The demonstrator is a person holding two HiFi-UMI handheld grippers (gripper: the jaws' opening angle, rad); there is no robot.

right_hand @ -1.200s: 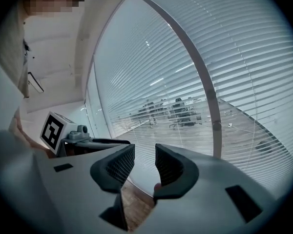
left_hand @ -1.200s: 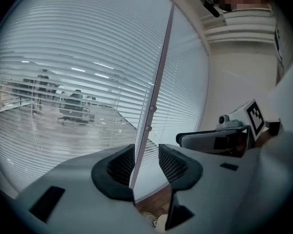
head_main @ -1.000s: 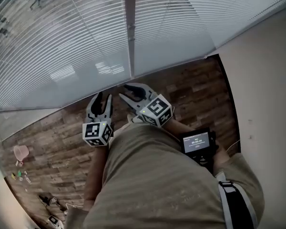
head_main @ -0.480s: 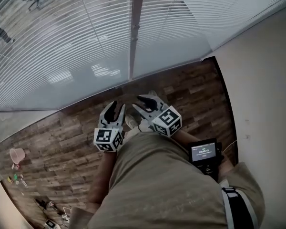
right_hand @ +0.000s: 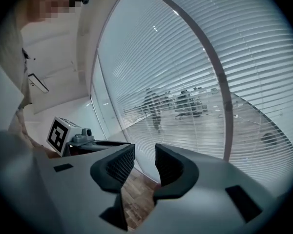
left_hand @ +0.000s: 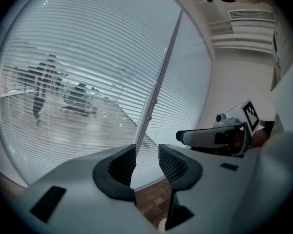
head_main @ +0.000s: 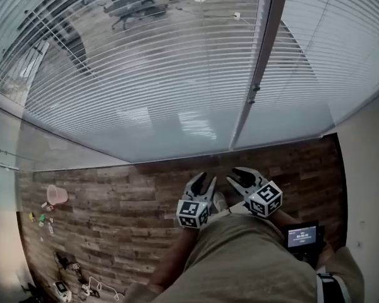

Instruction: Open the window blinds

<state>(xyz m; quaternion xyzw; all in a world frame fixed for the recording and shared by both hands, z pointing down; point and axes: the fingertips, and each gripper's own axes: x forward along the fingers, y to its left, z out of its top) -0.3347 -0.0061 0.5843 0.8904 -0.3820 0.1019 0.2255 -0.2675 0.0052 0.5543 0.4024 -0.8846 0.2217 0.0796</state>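
Blinds (head_main: 145, 74) hung fully lowered across the glass, slats tilted enough that the outside showed through, so by my read they were not opened yet. Left gripper (head_main: 202, 182) and right gripper (head_main: 238, 177) sat side by side, low and short of the blinds, over the wooden floor (head_main: 114, 201), touching no slat. Both had jaws apart with nothing between them; only blinds and floor showed through the gaps. Both pointed toward the blinds near the window post (head_main: 256, 81), probably lining up a reach for a cord or wand. Couldn't make out which control. They were likely empty and low because the approach wasn't finished.
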